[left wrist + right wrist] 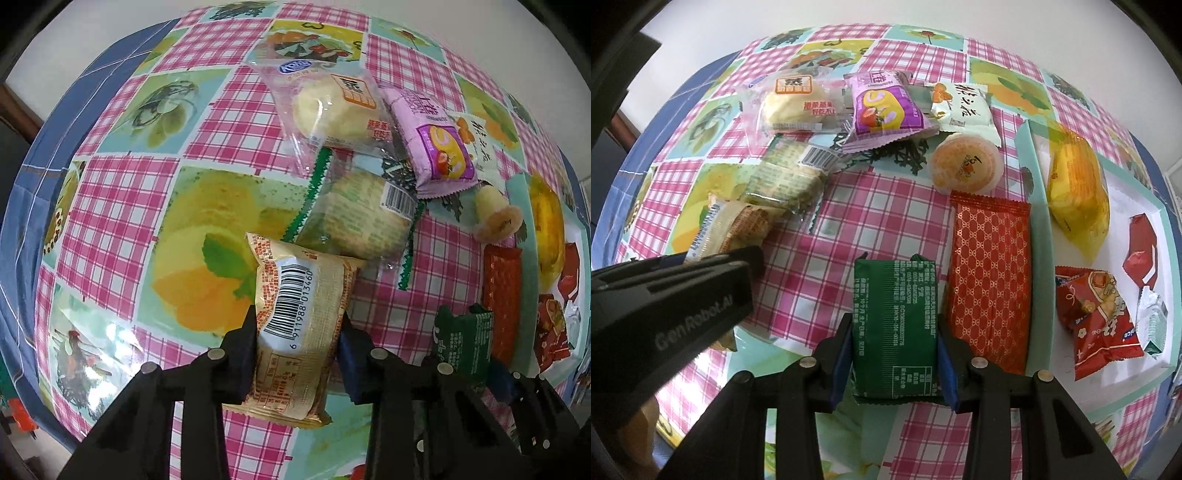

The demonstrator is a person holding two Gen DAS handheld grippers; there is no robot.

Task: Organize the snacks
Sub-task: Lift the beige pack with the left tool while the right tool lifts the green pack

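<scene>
A beige snack packet (295,314) with a barcode stands between the pads of my left gripper (299,350), which is shut on its lower half above the checked tablecloth (122,221). Beside it, my right gripper (894,354) is shut on a dark green packet (894,314), held upright with both blue pads against its sides. In the left wrist view that green packet (463,343) shows at the lower right. The right wrist view catches the left gripper's black body at its left edge, with the beige packet (735,225) partly hidden behind it.
A white tray with a teal rim (1039,221) at the right holds a yellow packet (1075,184) and red packets (1097,317). A red patterned packet (990,280) lies against it. Behind lie a jelly cup (964,166), a purple packet (882,107), a wrapped bun (792,107) and a green-edged cracker packet (783,177).
</scene>
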